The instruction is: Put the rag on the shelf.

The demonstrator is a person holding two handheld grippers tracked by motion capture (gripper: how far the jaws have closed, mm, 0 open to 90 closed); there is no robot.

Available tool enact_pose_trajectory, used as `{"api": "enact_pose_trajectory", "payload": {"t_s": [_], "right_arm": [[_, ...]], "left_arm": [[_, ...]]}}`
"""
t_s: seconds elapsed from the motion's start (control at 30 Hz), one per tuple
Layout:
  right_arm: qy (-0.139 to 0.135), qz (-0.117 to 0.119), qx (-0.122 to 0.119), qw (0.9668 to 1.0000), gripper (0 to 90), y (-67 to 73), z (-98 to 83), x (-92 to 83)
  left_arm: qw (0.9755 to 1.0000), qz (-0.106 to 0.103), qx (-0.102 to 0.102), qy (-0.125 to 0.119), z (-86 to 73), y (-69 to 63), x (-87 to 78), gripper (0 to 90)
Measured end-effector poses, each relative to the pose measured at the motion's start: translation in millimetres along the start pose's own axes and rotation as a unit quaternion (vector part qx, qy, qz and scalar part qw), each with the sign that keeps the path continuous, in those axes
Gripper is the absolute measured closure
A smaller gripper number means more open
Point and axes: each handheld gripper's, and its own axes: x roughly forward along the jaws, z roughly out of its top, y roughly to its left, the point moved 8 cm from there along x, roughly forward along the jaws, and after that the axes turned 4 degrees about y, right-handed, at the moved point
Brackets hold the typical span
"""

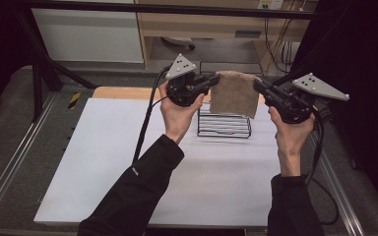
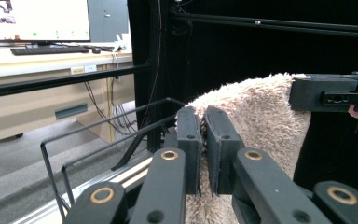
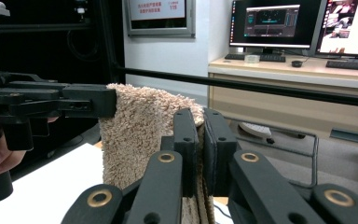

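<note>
- White table (image 1: 128,162) lying under wire rack (image 1: 224,125), rack sitting near far edge.
- Beige towel (image 1: 234,93) hanging above wire rack, stretched between both grippers.
- Left gripper (image 1: 215,78) pinching towel's left top corner.
- Right gripper (image 1: 257,84) pinching right top corner.

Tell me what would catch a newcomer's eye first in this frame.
A fluffy beige towel hangs in the air above the far end of the white table, pinched at its top corners by the left gripper and the right gripper. Just beneath and behind it stands a black wire rack.
</note>
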Motion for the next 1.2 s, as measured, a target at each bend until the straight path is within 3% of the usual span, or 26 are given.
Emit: {"api": "enact_pose_trajectory", "payload": {"t_s": [0.3,0.53,0.9,1.2], "right_arm": [[-0.011,-0.012,-0.005,0.9998,85.6,-8.2,19.6,2.4],[-0.013,-0.016,-0.01,0.9997,85.6,-11.5,28.4,8.9],[-0.015,-0.024,-0.015,0.9995,85.6,-17.9,39.8,24.3],[-0.02,-0.026,-0.016,0.9993,85.7,-23.9,50.8,33.0]], "left_arm": [[0.9999,-0.003,0.0,-0.012,18.8,2.0,6.5,84.5],[0.9999,0.006,-0.001,-0.013,30.0,11.5,11.2,84.4],[0.9997,0.01,-0.011,-0.018,40.3,24.1,16.3,84.5],[0.9996,0.017,-0.007,-0.023,50.1,30.7,21.1,84.5]]}}
